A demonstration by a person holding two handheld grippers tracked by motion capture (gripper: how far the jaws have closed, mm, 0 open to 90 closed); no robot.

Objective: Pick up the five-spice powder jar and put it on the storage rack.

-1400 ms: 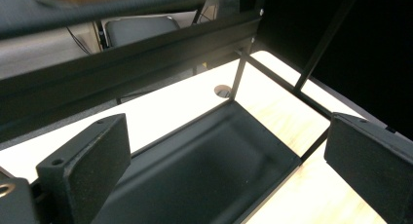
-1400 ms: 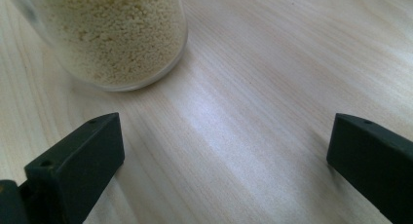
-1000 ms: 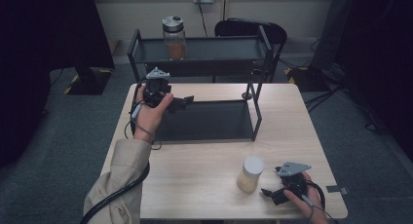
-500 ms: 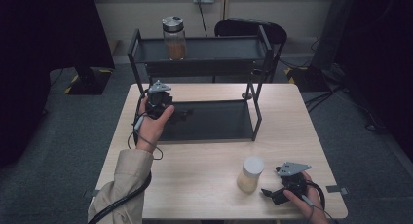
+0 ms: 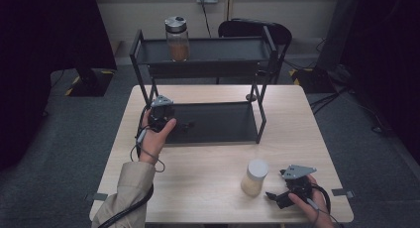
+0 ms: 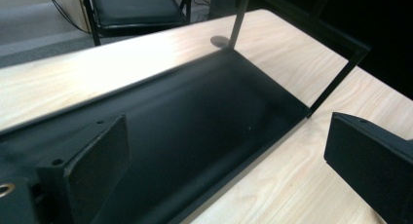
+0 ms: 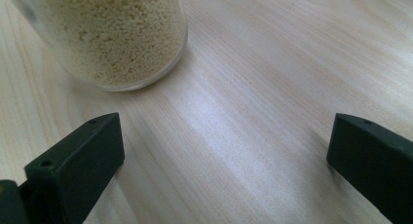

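Since a second ago, my left tongs [image 5: 185, 125] have drawn back toward me, now low over the rack's lower shelf [image 5: 223, 121], jaws wide apart and empty. Jar of pale grains [image 5: 254, 177] stands upright on the tabletop [image 5: 208, 173], near my right tongs [image 5: 271, 195], which gape wide beside it, holding nothing. Second jar [image 5: 177, 38] sits on the upper shelf [image 5: 223, 49].

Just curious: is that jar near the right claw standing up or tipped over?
Upright: the jar stands on its base on the table, white lid on top.
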